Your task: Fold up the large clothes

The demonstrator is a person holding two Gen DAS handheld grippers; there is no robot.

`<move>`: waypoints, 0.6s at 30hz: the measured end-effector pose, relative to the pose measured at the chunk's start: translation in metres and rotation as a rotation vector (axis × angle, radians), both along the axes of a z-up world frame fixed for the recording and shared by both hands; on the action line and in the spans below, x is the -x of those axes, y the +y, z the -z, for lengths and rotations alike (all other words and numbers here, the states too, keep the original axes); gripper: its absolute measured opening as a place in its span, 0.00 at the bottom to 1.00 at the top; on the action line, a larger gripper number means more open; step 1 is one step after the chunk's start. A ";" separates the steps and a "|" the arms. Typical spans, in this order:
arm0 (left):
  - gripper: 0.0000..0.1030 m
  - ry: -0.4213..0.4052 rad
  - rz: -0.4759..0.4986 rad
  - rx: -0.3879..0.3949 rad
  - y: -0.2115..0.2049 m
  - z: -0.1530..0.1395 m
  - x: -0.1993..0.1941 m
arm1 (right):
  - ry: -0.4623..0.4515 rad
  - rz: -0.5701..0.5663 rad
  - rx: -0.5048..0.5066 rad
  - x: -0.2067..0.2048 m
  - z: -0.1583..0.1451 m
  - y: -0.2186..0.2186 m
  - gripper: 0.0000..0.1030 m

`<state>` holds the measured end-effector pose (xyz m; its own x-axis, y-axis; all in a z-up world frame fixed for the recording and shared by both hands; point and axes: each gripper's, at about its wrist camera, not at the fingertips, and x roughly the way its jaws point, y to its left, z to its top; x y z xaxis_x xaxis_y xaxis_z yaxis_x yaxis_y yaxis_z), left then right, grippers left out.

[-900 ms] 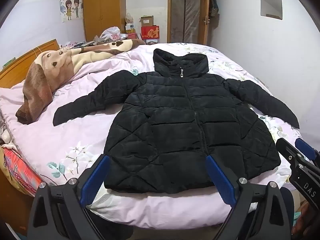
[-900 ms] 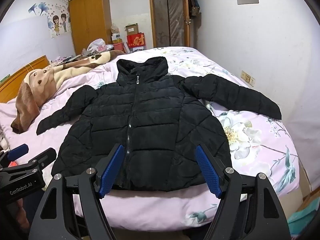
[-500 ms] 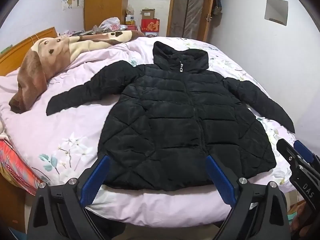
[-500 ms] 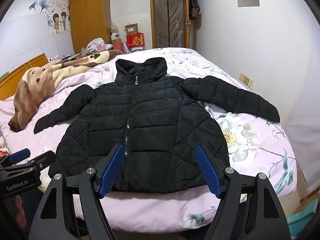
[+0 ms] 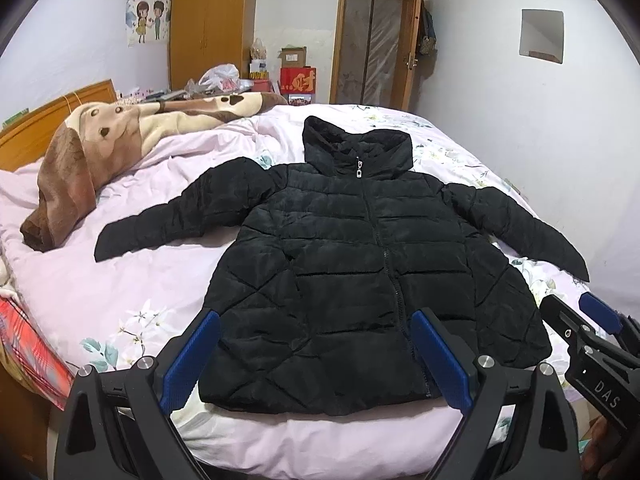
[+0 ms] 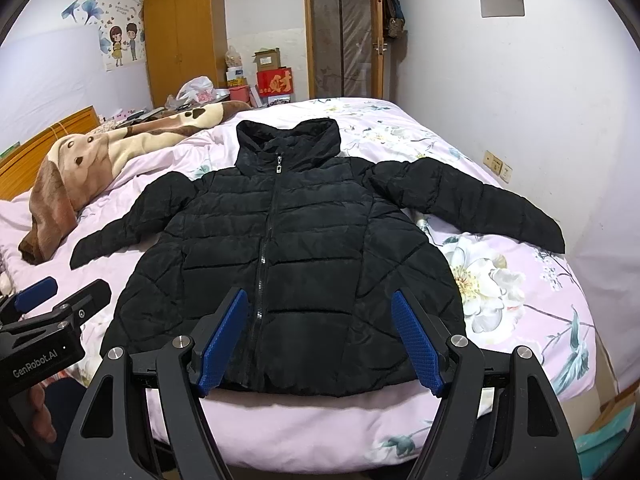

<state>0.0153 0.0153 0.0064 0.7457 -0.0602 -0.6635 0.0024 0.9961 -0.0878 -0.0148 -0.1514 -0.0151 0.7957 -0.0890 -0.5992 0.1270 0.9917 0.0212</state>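
Both grippers hang wide open over the near edge of the bed, gripping nothing. On the left gripper (image 5: pixel 316 350), two black metal arms end in ribbed blue rubber pads spread far apart; the right gripper (image 6: pixel 320 338) has the same build and the same wide spread. Beyond them a black puffer jacket (image 5: pixel 360 264) lies flat, front up, on a pale pink floral bedsheet (image 5: pixel 100 292). Its shell is slightly shiny and quilted, with horizontal seams across the chest and diagonal ones lower down. A dark zipper runs up the middle to a silver pull at the tall collar, and both sleeves stretch out to the sides. The jacket's hem sits just past the fingertips of each gripper, not touching them, with the left gripper facing the hem's left and middle part and the right gripper facing the middle. At the bed's far left lies a plush brown and cream blanket (image 5: pixel 100 148) printed with a cartoon dog. Each camera catches only the edge of the other gripper, cut off by the frame. Whatever lies below the mattress edge is hidden behind the gripper arms.
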 end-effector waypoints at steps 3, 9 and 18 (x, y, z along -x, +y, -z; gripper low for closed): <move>0.94 -0.011 -0.009 -0.004 0.000 0.001 -0.003 | 0.007 0.002 0.004 -0.005 -0.001 0.000 0.72; 0.94 0.016 0.000 0.011 0.000 0.003 -0.009 | 0.014 -0.006 0.004 -0.009 -0.001 0.001 0.72; 0.94 0.046 -0.016 -0.044 -0.003 0.007 -0.010 | 0.018 -0.008 0.003 -0.012 0.001 0.003 0.72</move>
